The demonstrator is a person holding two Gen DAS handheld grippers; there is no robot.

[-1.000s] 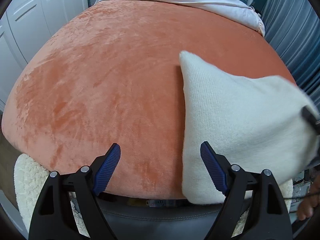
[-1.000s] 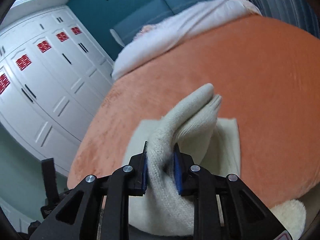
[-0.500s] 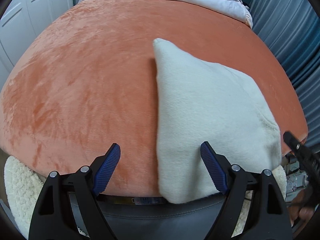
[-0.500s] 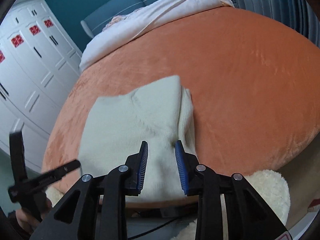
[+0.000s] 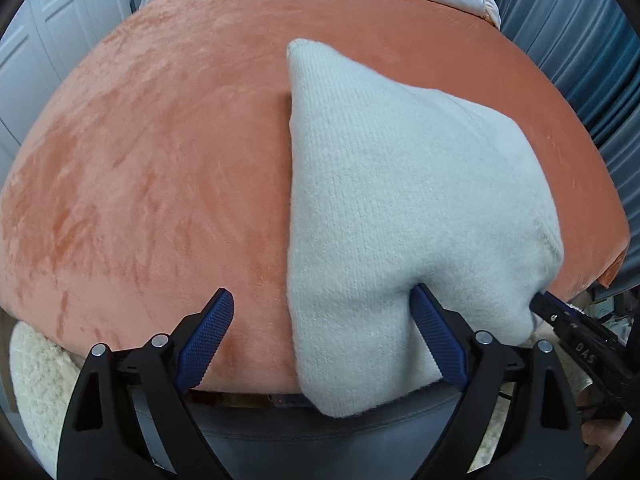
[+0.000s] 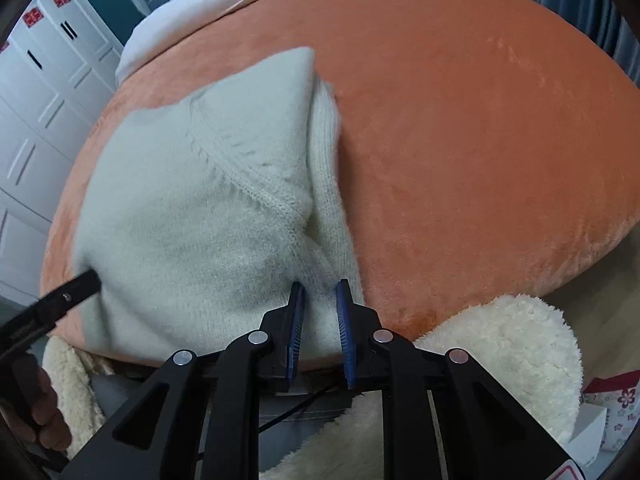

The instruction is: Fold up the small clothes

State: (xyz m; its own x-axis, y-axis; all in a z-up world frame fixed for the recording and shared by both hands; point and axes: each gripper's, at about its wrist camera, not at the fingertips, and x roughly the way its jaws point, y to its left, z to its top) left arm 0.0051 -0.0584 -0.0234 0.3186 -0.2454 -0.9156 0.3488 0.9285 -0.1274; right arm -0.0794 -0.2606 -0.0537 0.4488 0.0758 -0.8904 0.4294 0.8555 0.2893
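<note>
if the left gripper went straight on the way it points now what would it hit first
Most likely the cream sweater: its near edge already lies between the open fingers of the left gripper, over the orange blanket. Depth is unclear, so it might skim just above the knit.

A fuzzy cream knitted garment (image 5: 400, 200) lies ahead of ridged blue rubbery finger pads (image 5: 438, 340) on plush orange velvety bedcover (image 5: 160, 160).

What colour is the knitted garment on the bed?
Cream-white knitted garment; the left wrist view shows it best.
</note>
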